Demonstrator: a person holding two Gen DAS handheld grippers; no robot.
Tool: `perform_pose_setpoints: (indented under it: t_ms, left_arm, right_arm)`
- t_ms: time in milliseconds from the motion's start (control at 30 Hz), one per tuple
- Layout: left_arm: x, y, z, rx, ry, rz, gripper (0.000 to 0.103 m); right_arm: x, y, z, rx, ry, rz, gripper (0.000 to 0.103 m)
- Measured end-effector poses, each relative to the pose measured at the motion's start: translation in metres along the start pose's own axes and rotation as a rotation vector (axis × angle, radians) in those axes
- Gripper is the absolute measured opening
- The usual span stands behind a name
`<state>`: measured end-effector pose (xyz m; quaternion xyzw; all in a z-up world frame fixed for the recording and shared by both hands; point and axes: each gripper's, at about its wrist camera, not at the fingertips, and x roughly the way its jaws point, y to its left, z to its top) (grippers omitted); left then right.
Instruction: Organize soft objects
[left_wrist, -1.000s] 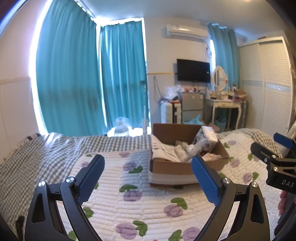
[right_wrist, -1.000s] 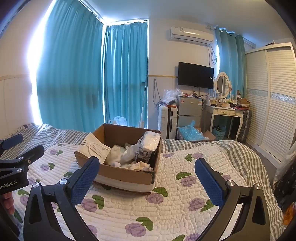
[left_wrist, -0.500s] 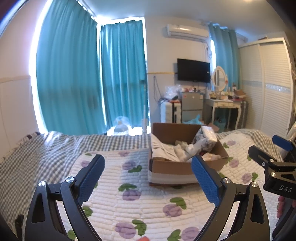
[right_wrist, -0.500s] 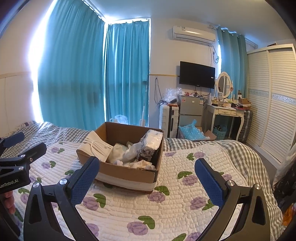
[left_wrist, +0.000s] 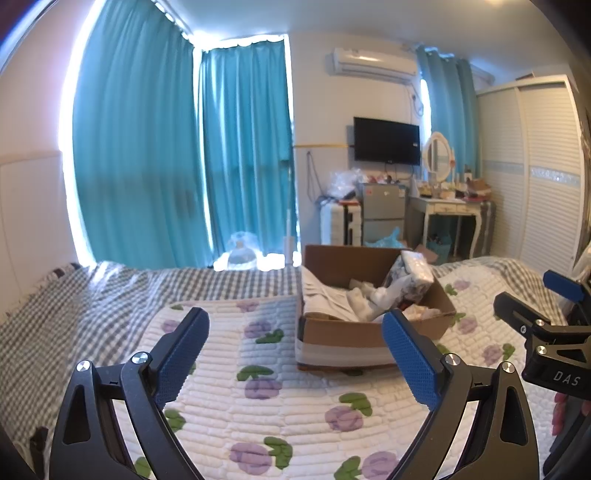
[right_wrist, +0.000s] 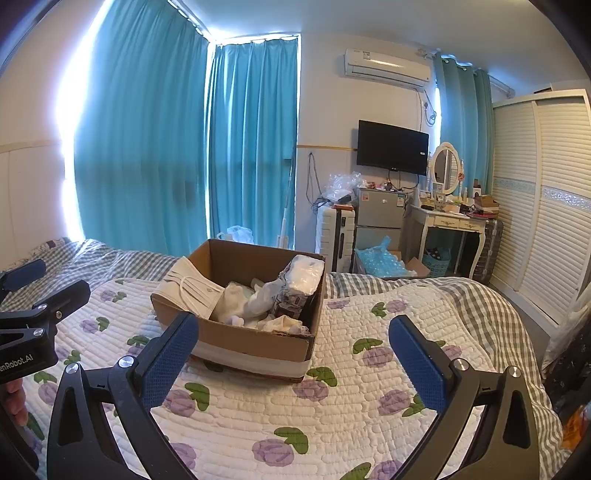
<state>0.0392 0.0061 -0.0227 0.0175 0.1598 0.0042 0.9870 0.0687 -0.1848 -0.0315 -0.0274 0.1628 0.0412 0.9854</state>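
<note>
**K:** Cardboard box (right_wrist: 255, 341) is sitting on the quilted bed (right_wrist: 369, 406), stuffed with soft stuff: face mask stack (right_wrist: 192, 288) leaning over the left wall, wrapped tissue pack (right_wrist: 301, 282) standing against the right wall, loose white bags (right_wrist: 251, 302) in the middle.

**M:** Tools?

**K:** Left tool (left_wrist: 295, 354) and right tool (right_wrist: 293, 354) are both hovering short of the box, jaws wide apart, nothing in either.

**M:** Risks?

**K:** Masks are overhanging the rim, so a bump is likely tipping them out onto the bed. Mattress is giving under load, so pushing down is probably tilting the box. Bags are tangling; pinching one may be dragging its neighbours out.

**M:** Two tools colliding?

**K:** Possible, they're converging on one box.
</note>
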Motion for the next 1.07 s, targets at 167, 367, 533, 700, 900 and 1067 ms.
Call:
perform_pose_setpoints:
  t_ms: [167,367,533,700,900,1067]
  left_arm:
    - [-0.0001,0.0,0.0001,0.0,0.001,0.0,0.096]
    - [-0.0001,-0.0002,0.0002,-0.001,0.001,0.0,0.096]
    - [-0.0001,-0.0002,0.0002,0.0,0.001,0.001,0.096]
    - [-0.0002,-0.0003,0.0003,0.0,0.001,0.002,0.096]
    - [-0.001,-0.0009,0.0,0.0,0.001,-0.001,0.096]
    - [-0.0003,-0.0013,0.0004,0.004,0.001,0.003,0.096]
  right_arm:
    - [-0.001,-0.001,-0.0004,0.001,0.001,-0.002,0.103]
    - [-0.0004,-0.0007,-0.0001,0.0,0.002,0.001,0.103]
    - [-0.0002,0.0,-0.0003,0.0,0.003,0.0,0.103]
    - [0.0,0.0003,-0.0001,-0.001,0.004,-0.001,0.103]
    - [0.0005,0.0005,-0.0009,0.001,0.006,0.0,0.103]
    - [0.0011,0.0006,-0.0018,0.0,0.009,0.002,0.103]
